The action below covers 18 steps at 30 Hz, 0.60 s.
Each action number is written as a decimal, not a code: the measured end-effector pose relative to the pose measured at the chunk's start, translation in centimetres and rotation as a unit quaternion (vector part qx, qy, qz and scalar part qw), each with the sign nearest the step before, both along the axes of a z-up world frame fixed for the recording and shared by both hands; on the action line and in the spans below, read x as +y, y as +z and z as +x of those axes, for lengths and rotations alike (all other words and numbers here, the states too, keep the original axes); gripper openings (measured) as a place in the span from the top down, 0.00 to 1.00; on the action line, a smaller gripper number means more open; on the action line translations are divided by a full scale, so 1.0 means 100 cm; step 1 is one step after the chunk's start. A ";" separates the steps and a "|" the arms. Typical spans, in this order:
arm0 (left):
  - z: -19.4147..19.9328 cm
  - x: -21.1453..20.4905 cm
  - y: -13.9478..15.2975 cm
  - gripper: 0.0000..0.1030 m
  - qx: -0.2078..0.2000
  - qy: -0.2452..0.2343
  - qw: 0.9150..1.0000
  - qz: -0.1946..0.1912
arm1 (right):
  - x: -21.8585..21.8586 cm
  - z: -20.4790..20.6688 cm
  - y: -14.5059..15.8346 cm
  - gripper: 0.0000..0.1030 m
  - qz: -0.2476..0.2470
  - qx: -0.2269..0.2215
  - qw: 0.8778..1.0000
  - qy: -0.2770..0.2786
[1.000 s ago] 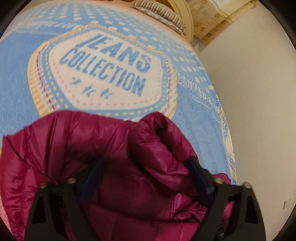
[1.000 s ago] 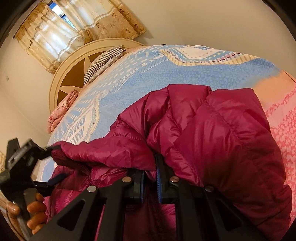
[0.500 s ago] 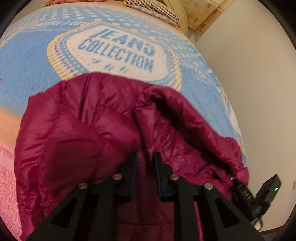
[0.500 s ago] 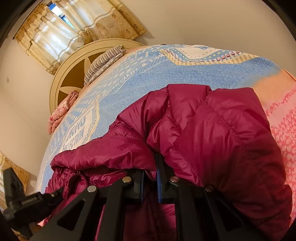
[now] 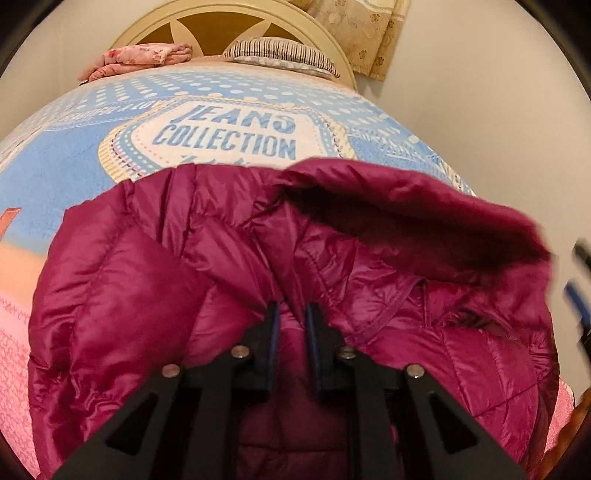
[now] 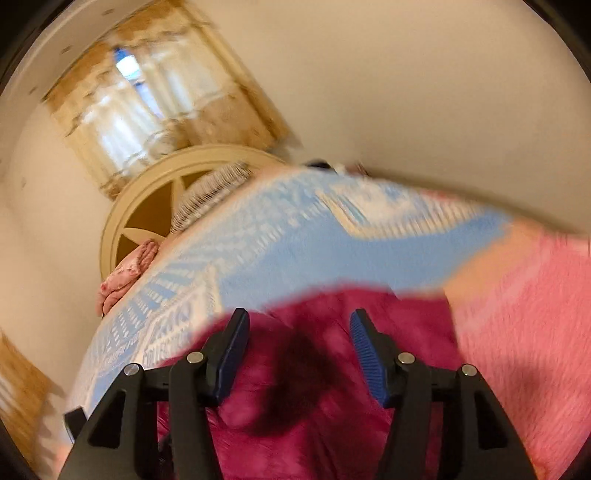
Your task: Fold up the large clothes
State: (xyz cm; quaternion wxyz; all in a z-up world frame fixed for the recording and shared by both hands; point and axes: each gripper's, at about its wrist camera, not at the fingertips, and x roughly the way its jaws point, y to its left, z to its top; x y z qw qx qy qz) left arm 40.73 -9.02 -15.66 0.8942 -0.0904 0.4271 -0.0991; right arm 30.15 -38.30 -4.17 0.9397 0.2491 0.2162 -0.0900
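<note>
My left tool point(image 5: 290, 314) is nearly closed, its jaws pinching a fold of the magenta puffer jacket point(image 5: 155, 280), which lies bunched on the bed point(image 5: 66, 158) over the blue "JEANS COLLECTION" blanket print. My right tool point(image 6: 297, 328) has just been opening; its jaws stand apart above the jacket point(image 6: 314, 369), pads pressing nothing. That view is blurred. A striped pillow point(image 5: 277, 53) rests against the headboard point(image 5: 229, 18).

Magenta quilted puffer jacket point(image 5: 155, 280), shiny, lies bunched on the blue-and-pink bedspread point(image 5: 55, 173), one fold raised at right.
</note>
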 end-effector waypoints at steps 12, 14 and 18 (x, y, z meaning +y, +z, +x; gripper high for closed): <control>0.000 0.001 -0.001 0.82 -0.003 0.000 1.000 -0.020 | 0.018 0.101 0.017 0.77 -0.004 0.118 0.989 0.094; 0.001 0.002 -0.002 0.82 -0.003 0.000 1.000 -0.022 | 0.023 0.115 -0.012 0.77 -0.005 0.178 0.978 0.113; 0.002 0.005 -0.002 0.82 -0.003 -0.001 0.999 -0.035 | 0.029 0.098 -0.062 0.80 -0.024 0.232 0.966 0.115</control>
